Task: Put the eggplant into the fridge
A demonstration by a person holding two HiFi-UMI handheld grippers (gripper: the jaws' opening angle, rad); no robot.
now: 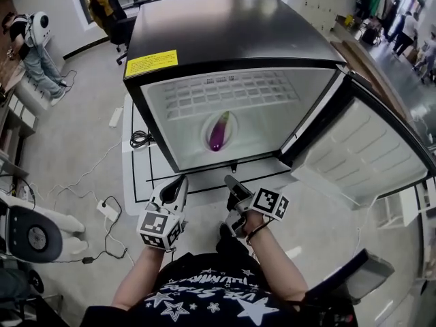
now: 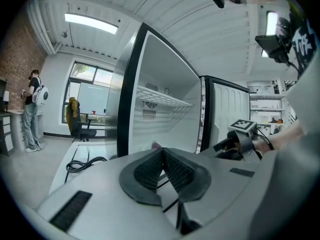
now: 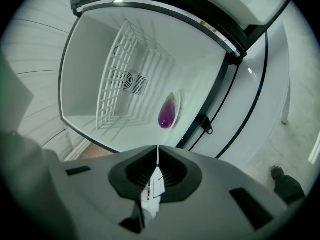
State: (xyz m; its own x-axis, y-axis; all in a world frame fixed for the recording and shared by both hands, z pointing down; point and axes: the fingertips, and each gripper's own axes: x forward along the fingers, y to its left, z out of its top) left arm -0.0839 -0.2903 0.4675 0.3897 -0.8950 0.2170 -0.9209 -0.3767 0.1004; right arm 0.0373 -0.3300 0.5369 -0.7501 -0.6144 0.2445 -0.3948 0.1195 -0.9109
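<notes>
Left gripper point(image 2: 162, 150): my fingers are pressed together with nothing between them, held low in front of the open cabinet.

Right gripper point(image 3: 157, 148): my fingers are likewise closed on nothing, just beside the left, aimed into the compartment.

Hazards, as I judge them:
- The white-lined door point(image 1: 368, 155) stands swung wide to my right. Left so, the job is unfinished and the cold escapes.
- Shutting it with closed fingers means pushing rather than gripping. A hard shove could jolt the cabinet and roll the load off its shallow dish.
- Reaching in again risks knocking the dish or catching the white wire shelf point(image 1: 231, 90) above it.

Black-cased, white-lined fridge point(image 1: 225, 26): open, interior bare apart from the dish and the shelf.

Glossy purple eggplant point(image 1: 219, 131): teardrop-shaped, a small green cap at the narrow end, broad end toward me. It lies lengthwise on a small white oval plate point(image 1: 206, 138) on the compartment's bottom, below the shelf, well apart from both grippers. The skin looks smooth and slick.
</notes>
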